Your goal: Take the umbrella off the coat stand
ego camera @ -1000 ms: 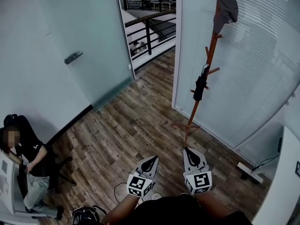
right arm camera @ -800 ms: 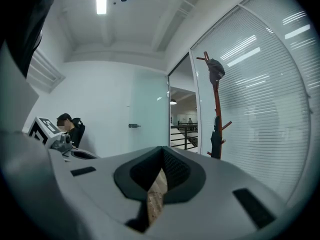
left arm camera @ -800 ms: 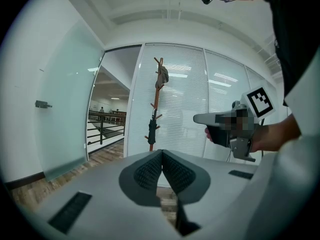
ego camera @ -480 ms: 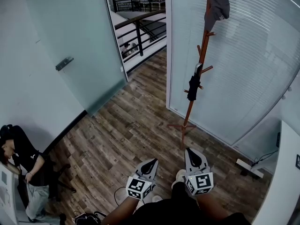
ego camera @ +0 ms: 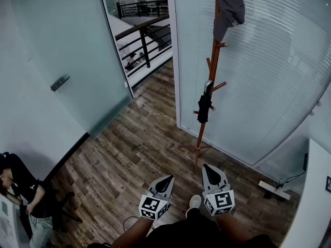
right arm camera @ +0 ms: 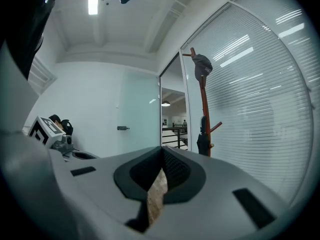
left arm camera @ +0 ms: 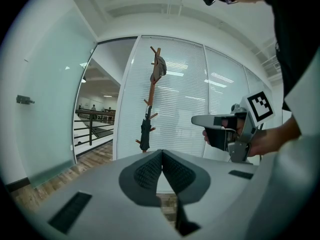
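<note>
The umbrella (ego camera: 204, 109), black and folded, hangs upright against the pole of the stand (ego camera: 214, 61), about halfway up and seemingly from a peg. A cap (ego camera: 228, 6) hangs at the top, and the blinds (ego camera: 269, 76) are behind. Both grippers are well apart from the umbrella, low in the head view and pointing toward the stand's foot. The left gripper (ego camera: 169, 177) and the right gripper (ego camera: 207, 168) each have their fingers (left arm camera: 147, 173) pressed together, with nothing between them. This looks like the approach, with the grasp not yet begun. The next move, I judge, calls for closing in, spreading one gripper's fingers, pinching the umbrella near its handle and lifting it clear of the peg.
</note>
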The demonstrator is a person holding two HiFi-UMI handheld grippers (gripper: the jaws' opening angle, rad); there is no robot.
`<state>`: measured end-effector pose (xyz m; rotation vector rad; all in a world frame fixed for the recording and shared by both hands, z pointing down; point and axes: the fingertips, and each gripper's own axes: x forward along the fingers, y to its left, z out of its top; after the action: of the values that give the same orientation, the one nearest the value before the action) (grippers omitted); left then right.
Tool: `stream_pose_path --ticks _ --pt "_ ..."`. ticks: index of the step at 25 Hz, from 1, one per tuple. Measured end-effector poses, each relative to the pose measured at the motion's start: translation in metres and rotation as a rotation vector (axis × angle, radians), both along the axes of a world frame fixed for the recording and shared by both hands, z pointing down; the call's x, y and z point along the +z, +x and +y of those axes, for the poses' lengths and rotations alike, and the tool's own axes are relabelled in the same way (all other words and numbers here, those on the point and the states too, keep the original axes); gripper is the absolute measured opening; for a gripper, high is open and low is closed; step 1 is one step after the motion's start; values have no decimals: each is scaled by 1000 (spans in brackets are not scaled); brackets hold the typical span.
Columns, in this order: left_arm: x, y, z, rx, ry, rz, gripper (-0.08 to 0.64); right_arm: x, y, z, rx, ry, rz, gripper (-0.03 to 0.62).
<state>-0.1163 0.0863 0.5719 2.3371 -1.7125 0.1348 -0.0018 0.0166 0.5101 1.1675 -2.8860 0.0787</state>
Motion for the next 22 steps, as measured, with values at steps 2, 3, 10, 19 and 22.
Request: stream_pose_path --ticks 2,3,10,19,22 --pt "-1 3 -20 5 -7 -7 14 3 2 -18 0 -9 2 6" --pt "-1 4 -29 5 -5 -7 14 4 3 -27 -1 -15 2 6" --pt "1 15 -91 5 -5 -21 14 10 17 -84 -3 -36 5 6" --pt "9 37 -148 10 -32 -38 14 20 42 -138 -26 -58 10 6" --pt "19 40 -161 2 -77 -39 14 19 47 -147 -32 -99 -30 6"
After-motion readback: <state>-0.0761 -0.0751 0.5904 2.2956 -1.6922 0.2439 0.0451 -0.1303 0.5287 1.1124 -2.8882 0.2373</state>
